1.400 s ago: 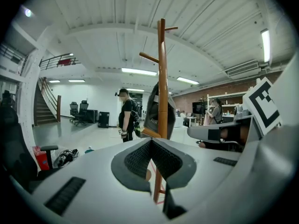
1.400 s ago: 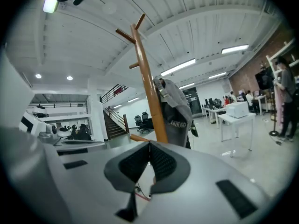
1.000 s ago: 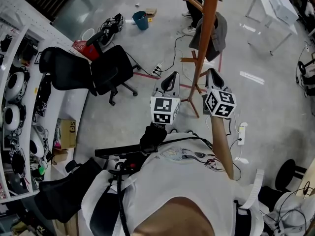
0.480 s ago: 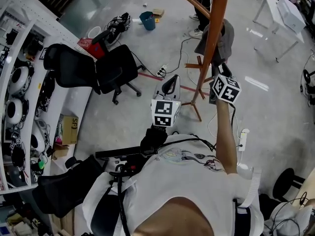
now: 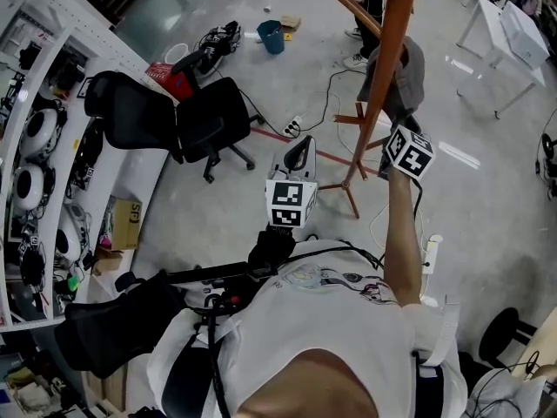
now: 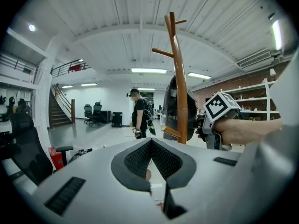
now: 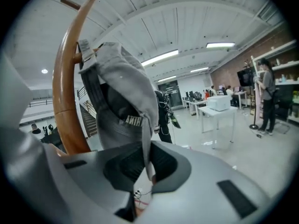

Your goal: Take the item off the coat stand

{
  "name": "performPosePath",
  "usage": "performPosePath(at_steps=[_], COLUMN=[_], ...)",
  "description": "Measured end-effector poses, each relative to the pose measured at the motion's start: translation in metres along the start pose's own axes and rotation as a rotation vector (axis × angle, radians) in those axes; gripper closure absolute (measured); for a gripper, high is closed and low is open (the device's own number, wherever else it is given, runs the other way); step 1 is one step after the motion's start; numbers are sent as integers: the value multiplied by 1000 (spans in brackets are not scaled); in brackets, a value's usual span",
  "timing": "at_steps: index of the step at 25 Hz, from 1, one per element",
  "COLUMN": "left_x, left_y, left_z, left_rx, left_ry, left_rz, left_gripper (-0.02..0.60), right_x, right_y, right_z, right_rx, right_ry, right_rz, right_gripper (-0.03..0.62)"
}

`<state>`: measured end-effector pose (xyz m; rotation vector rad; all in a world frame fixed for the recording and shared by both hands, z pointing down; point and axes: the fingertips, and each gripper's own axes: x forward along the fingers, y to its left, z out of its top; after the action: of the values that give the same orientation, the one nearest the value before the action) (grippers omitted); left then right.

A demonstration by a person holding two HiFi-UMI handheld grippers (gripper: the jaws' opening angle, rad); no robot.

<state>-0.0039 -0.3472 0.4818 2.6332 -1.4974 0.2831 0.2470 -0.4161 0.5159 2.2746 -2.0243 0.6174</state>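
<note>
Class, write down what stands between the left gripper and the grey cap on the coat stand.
The coat stand's wooden pole: in the left gripper view it crosses the grey cap beyond the left gripper.

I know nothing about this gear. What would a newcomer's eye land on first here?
A tall wooden coat stand rises from the floor just in front of the person, with a grey cap hanging on it. The right gripper, stretched out to the stand, has just been closing its jaws on the cap's lower edge. The left gripper is shut and empty, nearer the person's chest.
</note>
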Motion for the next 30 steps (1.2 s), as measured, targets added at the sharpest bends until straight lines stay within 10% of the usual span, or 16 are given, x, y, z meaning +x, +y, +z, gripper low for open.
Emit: performPosePath(at_steps=[18,30], left_x=[-4,-10], left_y=[-6,2], left_z=[7,12], left_rx=[-8,-12], left_ry=[-17,-31], left_rz=[-3,21], left_gripper=[577,577], right_x=[24,-2], right_y=[-17,-84], right_z=[97,88], right_rx=[3,76], right_ry=[-102,-113], right_rz=[-33,-132], right_gripper=[569,569])
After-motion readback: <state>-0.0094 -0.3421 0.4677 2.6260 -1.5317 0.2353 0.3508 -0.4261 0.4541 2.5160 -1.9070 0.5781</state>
